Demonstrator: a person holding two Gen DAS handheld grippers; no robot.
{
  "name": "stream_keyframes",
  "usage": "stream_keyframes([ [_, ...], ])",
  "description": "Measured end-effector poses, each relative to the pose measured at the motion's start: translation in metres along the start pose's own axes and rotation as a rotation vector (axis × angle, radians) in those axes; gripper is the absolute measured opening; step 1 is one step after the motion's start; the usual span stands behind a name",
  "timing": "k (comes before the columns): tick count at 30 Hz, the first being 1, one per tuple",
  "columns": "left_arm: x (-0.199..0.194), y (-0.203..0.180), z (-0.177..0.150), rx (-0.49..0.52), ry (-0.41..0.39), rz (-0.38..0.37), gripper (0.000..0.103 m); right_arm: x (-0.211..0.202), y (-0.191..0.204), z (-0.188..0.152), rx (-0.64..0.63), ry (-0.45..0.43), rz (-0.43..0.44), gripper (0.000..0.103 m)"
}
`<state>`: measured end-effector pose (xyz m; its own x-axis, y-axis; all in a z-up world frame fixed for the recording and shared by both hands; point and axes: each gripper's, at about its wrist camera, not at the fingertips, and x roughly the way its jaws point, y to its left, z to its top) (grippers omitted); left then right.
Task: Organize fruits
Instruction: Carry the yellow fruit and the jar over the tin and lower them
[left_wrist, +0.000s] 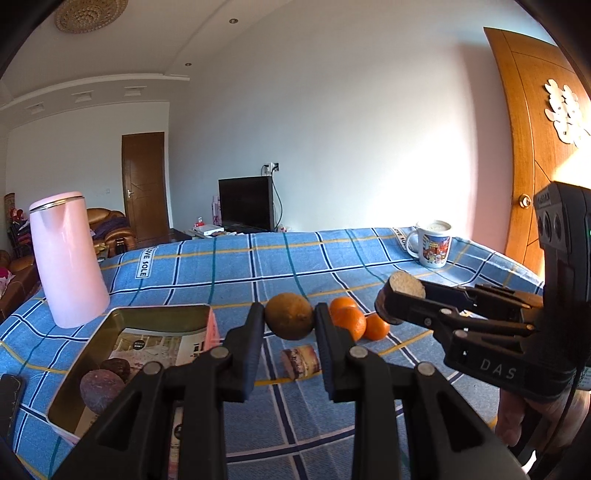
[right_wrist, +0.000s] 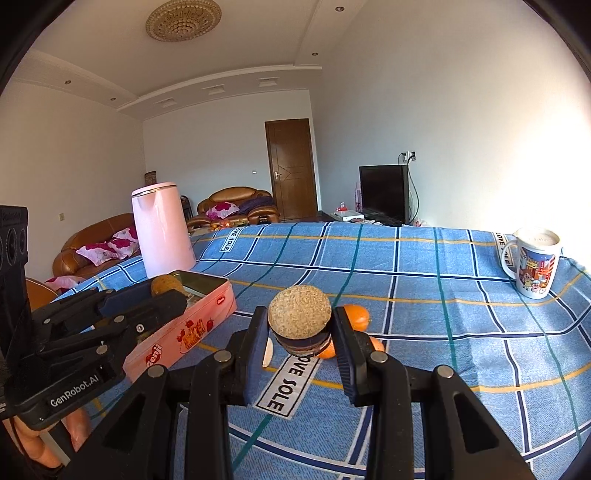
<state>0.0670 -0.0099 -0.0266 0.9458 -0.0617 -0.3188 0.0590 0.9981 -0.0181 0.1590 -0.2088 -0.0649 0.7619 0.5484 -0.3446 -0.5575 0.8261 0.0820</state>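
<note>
A brownish round fruit (left_wrist: 289, 320) is held between the fingers of the left gripper (left_wrist: 289, 325), which are closed onto its two sides; it is carried above the bench (left_wrist: 369, 266), just right of the tin box (left_wrist: 122, 343). A layered round snack with a crumbly top (right_wrist: 300, 323) is clamped in the same way by the right gripper (right_wrist: 300, 332), lifted above the cloth and further right of the tin box.

Inside the tin box two dark round pieces (left_wrist: 105, 380) are already lying on a printed paper. A small wrapped cake (left_wrist: 300, 361) lies on the cloth right of the tin box, under the held fruit, and three oranges (left_wrist: 356, 323) sit together a little beyond it.

The fruit should probably be moved left over the open tin box, lowered until it nearly touches the bottom, and only then released, so that it is not rolled against the wall or over the rim. The grip should be kept firm but gentle, because a round fruit can slip. The two grippers should be kept apart.

Further behind the tin box the pink kettle (left_wrist: 68, 258) is standing, and far right of it the mug (left_wrist: 433, 243).
</note>
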Motion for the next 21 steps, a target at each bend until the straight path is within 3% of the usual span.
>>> stream_keyframes([
  [11,0.010,0.099,0.006,-0.157,0.062,0.086,0.029,0.053,0.062,0.023,-0.071,0.080,0.142,0.036],
  [21,0.031,0.143,0.001,-0.212,0.150,0.115,0.029,0.106,0.123,0.023,-0.164,0.176,0.204,0.036],
])
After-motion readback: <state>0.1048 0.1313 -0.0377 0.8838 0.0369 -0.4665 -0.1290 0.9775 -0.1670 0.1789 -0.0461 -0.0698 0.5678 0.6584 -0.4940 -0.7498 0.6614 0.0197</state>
